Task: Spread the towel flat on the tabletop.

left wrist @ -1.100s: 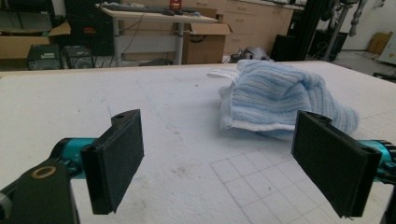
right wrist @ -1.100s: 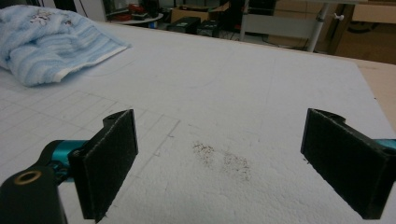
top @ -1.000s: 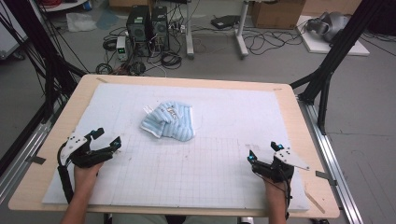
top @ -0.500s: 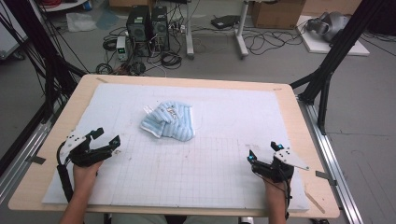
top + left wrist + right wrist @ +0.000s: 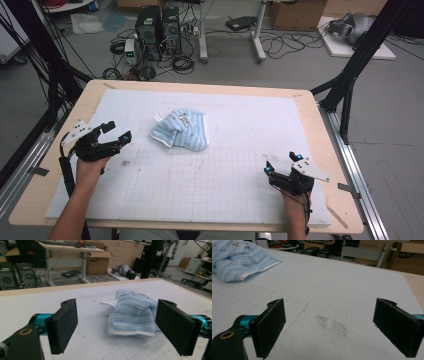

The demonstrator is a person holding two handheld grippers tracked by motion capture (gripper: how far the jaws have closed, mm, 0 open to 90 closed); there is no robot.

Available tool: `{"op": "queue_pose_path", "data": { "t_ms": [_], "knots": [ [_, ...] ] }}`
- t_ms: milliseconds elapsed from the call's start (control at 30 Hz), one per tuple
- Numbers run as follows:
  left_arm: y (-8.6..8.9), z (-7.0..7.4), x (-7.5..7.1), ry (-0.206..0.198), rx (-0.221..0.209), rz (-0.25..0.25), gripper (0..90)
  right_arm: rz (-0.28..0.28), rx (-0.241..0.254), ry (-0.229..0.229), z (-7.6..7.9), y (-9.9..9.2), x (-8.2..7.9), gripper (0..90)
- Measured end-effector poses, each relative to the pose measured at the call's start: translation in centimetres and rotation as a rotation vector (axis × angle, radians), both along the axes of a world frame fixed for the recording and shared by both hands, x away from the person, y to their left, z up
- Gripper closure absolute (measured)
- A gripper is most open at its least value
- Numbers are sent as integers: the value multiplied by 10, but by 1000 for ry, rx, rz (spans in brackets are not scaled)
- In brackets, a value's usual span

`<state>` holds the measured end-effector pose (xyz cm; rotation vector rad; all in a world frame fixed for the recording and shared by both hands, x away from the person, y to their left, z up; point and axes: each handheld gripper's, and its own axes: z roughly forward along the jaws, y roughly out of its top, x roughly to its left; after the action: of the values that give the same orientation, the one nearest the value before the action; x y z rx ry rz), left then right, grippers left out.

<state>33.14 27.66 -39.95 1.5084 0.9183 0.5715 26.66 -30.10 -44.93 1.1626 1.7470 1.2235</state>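
A crumpled blue-and-white striped towel (image 5: 180, 130) lies on the white gridded mat (image 5: 210, 185) that covers the wooden counter (image 5: 330, 150). The cloth is terry, with fine pale-blue and white stripes, folded loosely over itself into a rounded heap. A white hem runs along its near edge in the left gripper view (image 5: 132, 315), and a small white label (image 5: 108, 301) sticks out from the fold at the heap's left there. A bit of printed or stitched pattern shows on top of the heap, too small to read.

Taking the towel as the landmark: the left tool (image 5: 117, 134) sits just to its left, pointing at it, jaws spread wide and empty, with the towel framed between them in its own view. The right tool (image 5: 281, 164) is well apart from the towel, toward the near right of the mat, jaws likewise wide apart and holding nothing. A faint dark smudge (image 5: 332, 325) marks the mat just ahead of the right tool.
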Motion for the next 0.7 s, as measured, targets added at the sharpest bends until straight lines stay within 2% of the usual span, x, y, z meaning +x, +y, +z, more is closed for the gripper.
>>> {"op": "queue_pose_path", "data": {
  "t_ms": [100,133,167,233,333,500,600,633,700],
  "knots": [
    [-8,8,9,6,12,-37,185,0,0,3,0,0,0,101],
    [-14,13,16,8,31,-54,187,0,0,0,0,0,0,101],
    [-14,13,16,8,31,-54,189,0,0,0,0,0,0,101],
    [-22,16,28,28,38,-58,196,-1,2,3,0,0,0,101],
    [-25,16,36,44,37,-57,224,0,-3,1,0,0,0,101],
    [-32,9,53,105,41,-63,246,1,3,7,0,1,0,101],
    [-35,5,61,129,52,-60,251,0,2,6,0,1,0,101],
    [-37,2,66,150,44,-63,254,0,1,7,0,1,0,101],
    [-39,1,67,162,48,-65,257,1,-7,4,0,1,0,101]
  ]
}}
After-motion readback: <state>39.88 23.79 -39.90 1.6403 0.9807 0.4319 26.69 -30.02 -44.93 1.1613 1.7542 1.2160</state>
